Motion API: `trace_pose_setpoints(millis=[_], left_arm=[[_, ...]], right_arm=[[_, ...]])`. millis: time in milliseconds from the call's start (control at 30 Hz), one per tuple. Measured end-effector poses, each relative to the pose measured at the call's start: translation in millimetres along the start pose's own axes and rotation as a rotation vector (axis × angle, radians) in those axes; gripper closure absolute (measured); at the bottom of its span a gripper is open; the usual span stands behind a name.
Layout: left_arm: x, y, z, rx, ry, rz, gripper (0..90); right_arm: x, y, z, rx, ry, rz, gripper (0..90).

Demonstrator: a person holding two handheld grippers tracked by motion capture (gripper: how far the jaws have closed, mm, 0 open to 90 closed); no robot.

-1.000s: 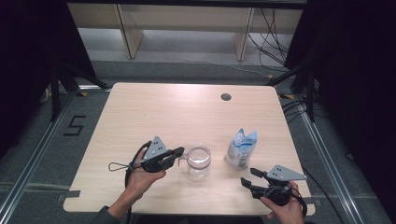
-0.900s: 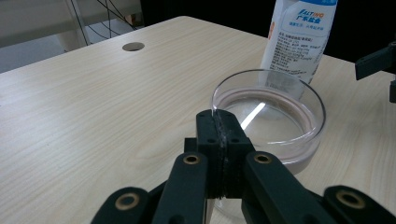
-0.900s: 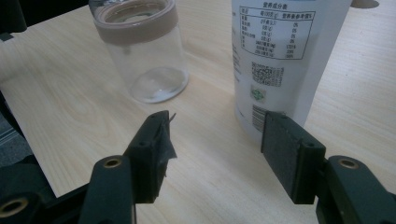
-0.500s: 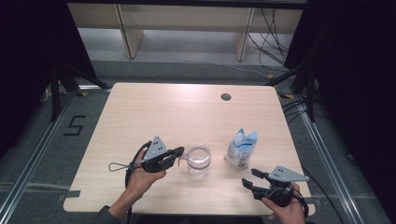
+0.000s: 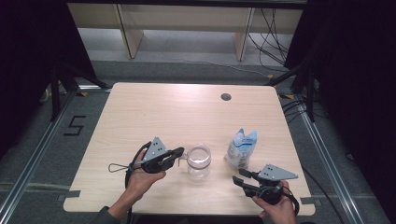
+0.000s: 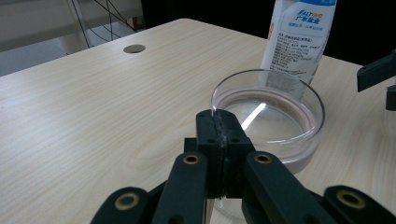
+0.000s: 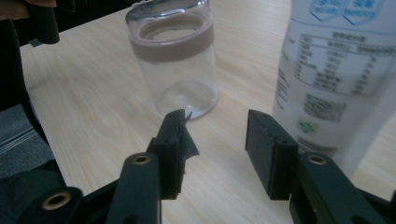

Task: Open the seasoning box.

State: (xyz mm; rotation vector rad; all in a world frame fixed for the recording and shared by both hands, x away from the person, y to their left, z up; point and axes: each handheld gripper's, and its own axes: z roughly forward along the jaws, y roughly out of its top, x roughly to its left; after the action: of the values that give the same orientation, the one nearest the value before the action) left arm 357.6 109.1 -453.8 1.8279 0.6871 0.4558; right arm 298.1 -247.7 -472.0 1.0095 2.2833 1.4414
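Note:
A clear glass jar [image 5: 198, 161] with a pinkish band under its rim stands open at the table's front middle. My left gripper [image 5: 181, 152] reaches it from the left. In the left gripper view the jaws [image 6: 222, 133] are pressed together on the jar's [image 6: 275, 116] near rim. A white and blue pouch [image 5: 242, 148] stands upright just right of the jar. My right gripper [image 5: 238, 177] hovers open near the front edge, pointing left. In the right gripper view its jaws [image 7: 215, 140] are spread, with the jar [image 7: 175, 60] ahead and the pouch [image 7: 336, 70] close on the right.
The light wooden table [image 5: 163, 107] has a round cable hole [image 5: 226, 97] at the back right. Pale shelving [image 5: 187, 18] stands beyond the far edge. Black curtains flank both sides. The right gripper's jaw [image 6: 378, 74] shows at the edge of the left gripper view.
My right gripper has crept slightly left, toward the jar. The left gripper, the jar and the pouch have stayed where they were.

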Motion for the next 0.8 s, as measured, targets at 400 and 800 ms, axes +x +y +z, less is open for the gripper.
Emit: trace_pose_setpoints(millis=[400,800], left_arm=[[0.6,-0.3,-0.2,0.005,0.008,0.006,88.4],[1.0,-0.9,0.3,-0.002,0.009,0.006,88.4]], right_arm=[[13.3,15.8,30.0,0.0,0.009,-0.082,72.5],[13.2,25.3,46.5,-0.008,0.017,-0.118,81.2]])
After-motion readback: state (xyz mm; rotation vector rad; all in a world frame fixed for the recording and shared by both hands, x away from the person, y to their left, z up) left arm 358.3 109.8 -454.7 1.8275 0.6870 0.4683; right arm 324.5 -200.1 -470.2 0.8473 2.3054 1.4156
